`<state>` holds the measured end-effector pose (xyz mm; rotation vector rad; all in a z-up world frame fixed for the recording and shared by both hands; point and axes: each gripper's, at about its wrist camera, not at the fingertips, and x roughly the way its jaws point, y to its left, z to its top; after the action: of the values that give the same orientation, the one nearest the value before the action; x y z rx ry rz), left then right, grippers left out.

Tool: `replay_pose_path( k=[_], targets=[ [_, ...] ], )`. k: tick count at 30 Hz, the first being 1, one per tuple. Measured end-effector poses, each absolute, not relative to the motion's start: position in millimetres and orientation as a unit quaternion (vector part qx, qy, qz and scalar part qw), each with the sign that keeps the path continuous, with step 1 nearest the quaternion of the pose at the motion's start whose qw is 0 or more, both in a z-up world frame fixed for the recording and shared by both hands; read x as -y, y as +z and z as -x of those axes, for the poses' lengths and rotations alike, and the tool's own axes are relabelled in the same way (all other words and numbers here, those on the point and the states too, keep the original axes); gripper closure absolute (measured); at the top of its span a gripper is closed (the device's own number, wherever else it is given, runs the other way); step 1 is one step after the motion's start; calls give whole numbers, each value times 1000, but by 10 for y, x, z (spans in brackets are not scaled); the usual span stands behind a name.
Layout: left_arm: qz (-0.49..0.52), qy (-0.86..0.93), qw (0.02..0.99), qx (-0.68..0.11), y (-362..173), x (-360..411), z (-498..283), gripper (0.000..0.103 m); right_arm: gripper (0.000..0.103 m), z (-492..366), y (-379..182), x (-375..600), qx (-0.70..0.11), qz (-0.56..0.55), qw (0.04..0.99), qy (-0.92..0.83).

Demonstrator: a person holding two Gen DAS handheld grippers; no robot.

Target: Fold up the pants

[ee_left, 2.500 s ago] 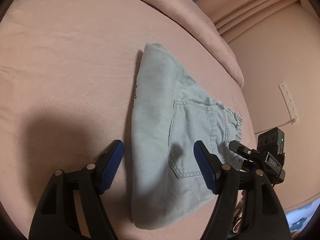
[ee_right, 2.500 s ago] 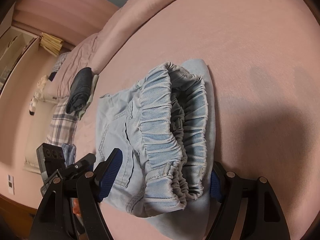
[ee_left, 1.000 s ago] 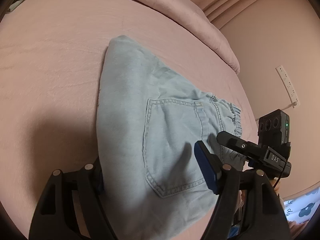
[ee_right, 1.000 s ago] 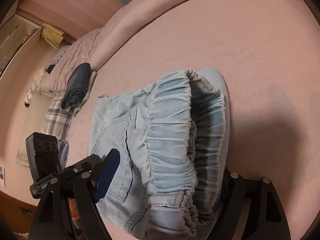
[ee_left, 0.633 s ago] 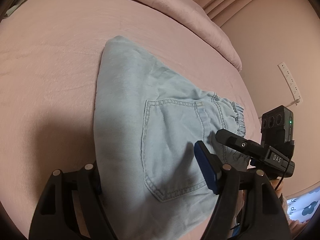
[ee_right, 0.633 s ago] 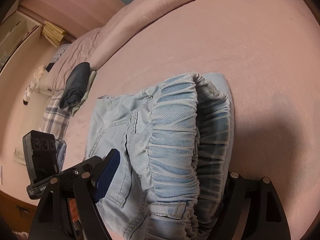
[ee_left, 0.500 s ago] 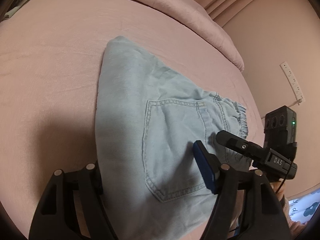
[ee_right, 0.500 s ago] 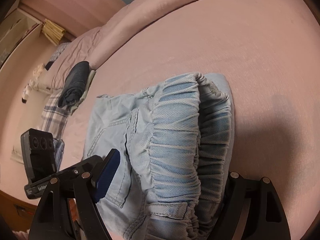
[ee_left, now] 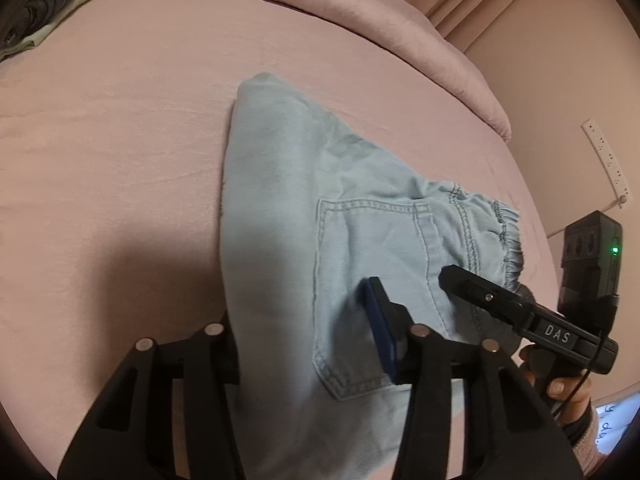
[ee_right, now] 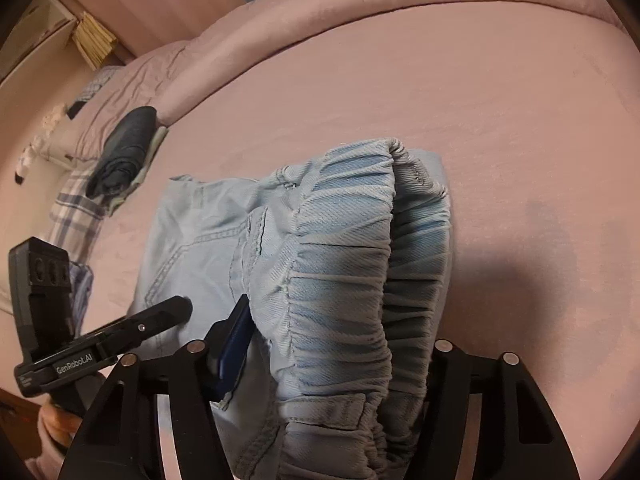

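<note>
On the pink bed (ee_left: pixel 120 120), folded light-denim pants (ee_left: pixel 280 220) lie lengthwise away from both closing grippers, the left gripper (ee_left: pixel 308 344) straddling the pocket-side edge and the right gripper (ee_right: pixel 340 344) straddling the elastic waistband (ee_right: pixel 344 272), nearest it.

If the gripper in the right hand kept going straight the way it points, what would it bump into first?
Probably the pants: their gathered waistband already sits between the right gripper's closing jaws, with the pink bed underneath.
</note>
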<state>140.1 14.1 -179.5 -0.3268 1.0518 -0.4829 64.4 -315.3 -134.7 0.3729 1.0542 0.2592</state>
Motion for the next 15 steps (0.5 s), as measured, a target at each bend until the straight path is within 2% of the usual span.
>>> replay_pose_path(
  k=[9, 15],
  targets=[
    [139, -213, 834, -490, -1774, -125, -1345, 67, 48, -538, -1222, 2997, -486, -130, 859, 93],
    [136, -206, 839, -484, -1763, -128, -1332, 78, 52, -476, -1107, 2915, -472, -98, 872, 85]
  ],
)
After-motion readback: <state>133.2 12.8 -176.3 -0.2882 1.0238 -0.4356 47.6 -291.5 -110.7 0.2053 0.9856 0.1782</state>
